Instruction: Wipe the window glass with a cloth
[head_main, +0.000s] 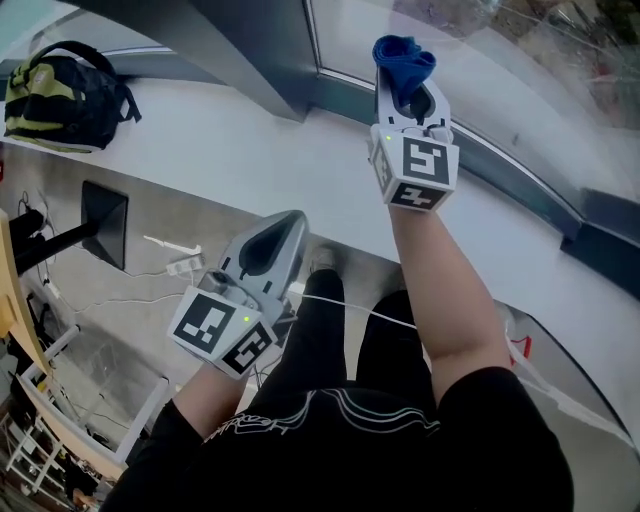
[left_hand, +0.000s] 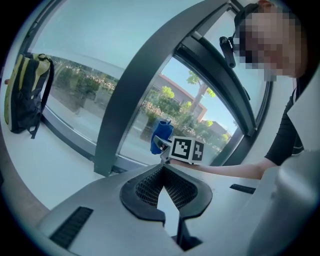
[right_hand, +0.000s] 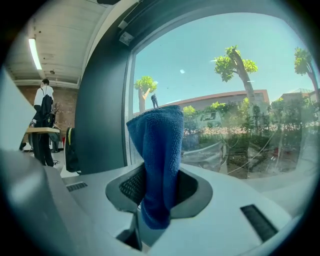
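A blue cloth (head_main: 402, 58) sticks up from my right gripper (head_main: 408, 98), which is shut on it and held up near the window glass (head_main: 480, 45). In the right gripper view the folded cloth (right_hand: 159, 150) stands between the jaws of the right gripper (right_hand: 159, 186), with the glass (right_hand: 240, 95) just ahead; I cannot tell whether they touch. My left gripper (head_main: 268, 248) hangs lower, over the white sill, shut with nothing in it. Its own view shows the left gripper (left_hand: 164, 186) with pads together, and the cloth (left_hand: 161, 136) beyond.
A wide white sill (head_main: 210, 140) runs below the window, with a dark frame pillar (head_main: 250, 50) between panes. A black and yellow backpack (head_main: 60, 95) lies on the sill at the far left. A person (right_hand: 44, 122) stands far off by a table.
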